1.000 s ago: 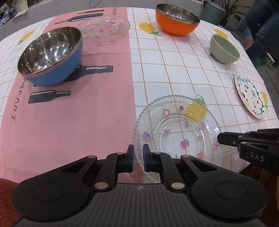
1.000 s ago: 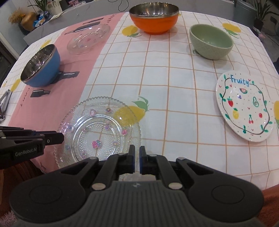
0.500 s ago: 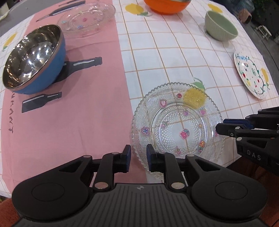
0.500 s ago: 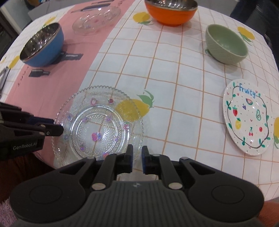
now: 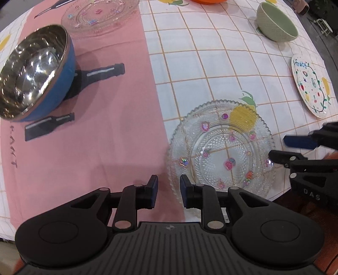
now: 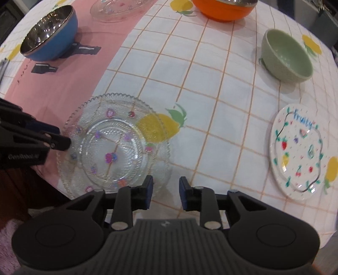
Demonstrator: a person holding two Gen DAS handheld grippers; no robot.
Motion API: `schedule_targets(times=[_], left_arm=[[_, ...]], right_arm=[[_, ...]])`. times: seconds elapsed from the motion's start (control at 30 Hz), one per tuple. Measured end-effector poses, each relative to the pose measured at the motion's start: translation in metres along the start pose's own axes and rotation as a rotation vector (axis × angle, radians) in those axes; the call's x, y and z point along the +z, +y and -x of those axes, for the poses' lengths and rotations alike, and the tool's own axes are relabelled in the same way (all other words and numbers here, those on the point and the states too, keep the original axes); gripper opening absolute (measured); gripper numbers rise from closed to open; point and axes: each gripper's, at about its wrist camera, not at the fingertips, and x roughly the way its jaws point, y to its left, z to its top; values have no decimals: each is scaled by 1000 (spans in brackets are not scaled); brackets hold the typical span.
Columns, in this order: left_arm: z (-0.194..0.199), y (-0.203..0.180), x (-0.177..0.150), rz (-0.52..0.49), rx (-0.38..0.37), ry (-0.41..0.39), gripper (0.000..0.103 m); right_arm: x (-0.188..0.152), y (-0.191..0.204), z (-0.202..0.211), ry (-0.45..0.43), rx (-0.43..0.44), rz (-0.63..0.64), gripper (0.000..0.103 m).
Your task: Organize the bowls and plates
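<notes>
A clear glass plate with small coloured flowers lies at the table's near edge; it also shows in the right wrist view. My left gripper is open and empty, straddling the plate's near left rim. My right gripper is open and empty at the plate's near right rim. A second glass plate lies at the far left. A blue steel bowl, an orange bowl, a green bowl and a white "Fruity" plate stand around.
The table has a checked cloth with lemons and a pink runner on the left. The table's near edge runs just under both grippers. The right gripper's fingers show beside the glass plate in the left wrist view.
Both grippers have opened from nearly shut. Both have moved forward and down toward the near glass plate, one on each side of its rim.
</notes>
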Motion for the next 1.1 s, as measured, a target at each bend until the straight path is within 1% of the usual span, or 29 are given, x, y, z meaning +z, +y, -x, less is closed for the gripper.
schedule_targets(times=[0.03, 0.23, 0.43, 0.57, 0.7, 0.93, 1.1], left_arm=[[1, 1, 3, -4, 3, -1, 28], [10, 9, 20, -13, -5, -8, 30], [24, 19, 49, -27, -19, -17, 30], [35, 32, 74, -29, -14, -23, 30], [53, 49, 101, -33, -22, -58, 30], [70, 79, 150, -13, 26, -110, 30], [68, 111, 181, 13, 68, -137, 30]], right_arm=[[2, 0, 1, -2, -12, 10, 32], [16, -6, 9, -13, -25, 36, 34], [44, -11, 15, -25, -20, 38, 34], [73, -11, 16, -20, -8, 39, 34], [106, -8, 16, -30, 15, 32, 34], [161, 10, 11, -57, 21, 59, 34], [201, 18, 3, -81, 51, 41, 34]])
